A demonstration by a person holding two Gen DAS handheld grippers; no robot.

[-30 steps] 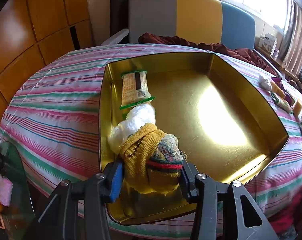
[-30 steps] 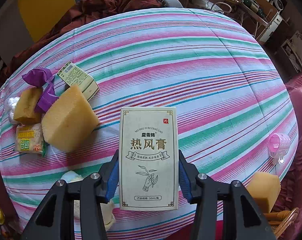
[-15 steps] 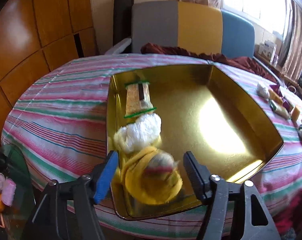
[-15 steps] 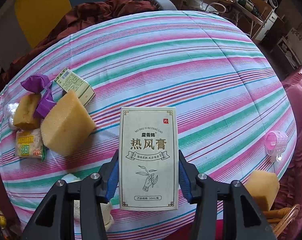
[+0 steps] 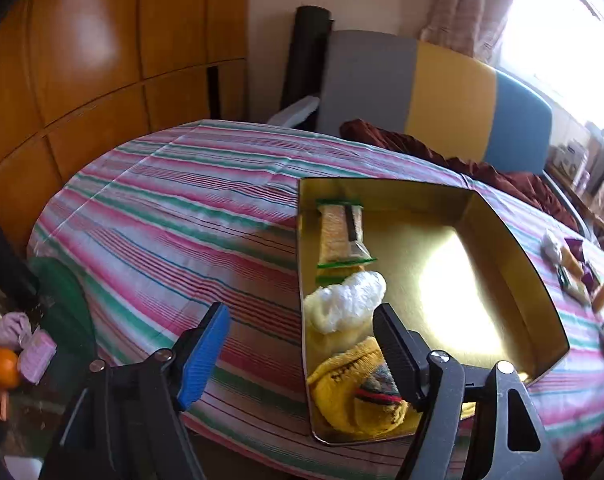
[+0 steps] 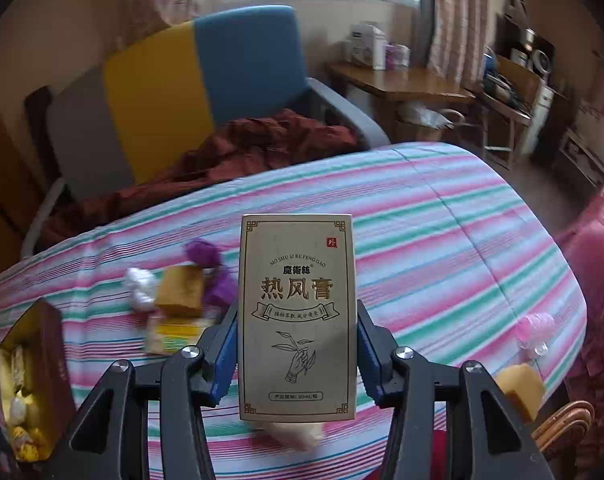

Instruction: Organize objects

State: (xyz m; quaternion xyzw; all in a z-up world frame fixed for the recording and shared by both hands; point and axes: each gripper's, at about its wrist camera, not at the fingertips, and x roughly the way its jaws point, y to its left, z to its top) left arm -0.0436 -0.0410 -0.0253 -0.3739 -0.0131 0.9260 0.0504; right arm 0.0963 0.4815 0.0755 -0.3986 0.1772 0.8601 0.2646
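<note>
My left gripper (image 5: 302, 344) is open and empty above the near left corner of the gold tin tray (image 5: 542, 292). In the tray's left side lie a yellow knitted sock (image 5: 350, 396), a white plastic bundle (image 5: 346, 304) and a green-edged snack packet (image 5: 340, 236). My right gripper (image 6: 297, 344) is shut on a beige box with Chinese lettering (image 6: 297, 312), held upright above the striped table (image 6: 442, 232). The tray (image 6: 49, 344) shows at the left of the right wrist view.
On the cloth lie a white bundle (image 6: 141, 288), a yellow sponge (image 6: 180, 290), purple wrappers (image 6: 211, 268), a yellow packet (image 6: 173, 334), a pink object (image 6: 536, 330) and another sponge (image 6: 518, 388). A striped chair (image 5: 422, 92) with a dark red cloth (image 6: 229, 152) stands behind.
My left gripper opened, dropped the yellow sock into the tray and drew back to the left. My right gripper lifted and tilted up with the box; its view now takes in the room.
</note>
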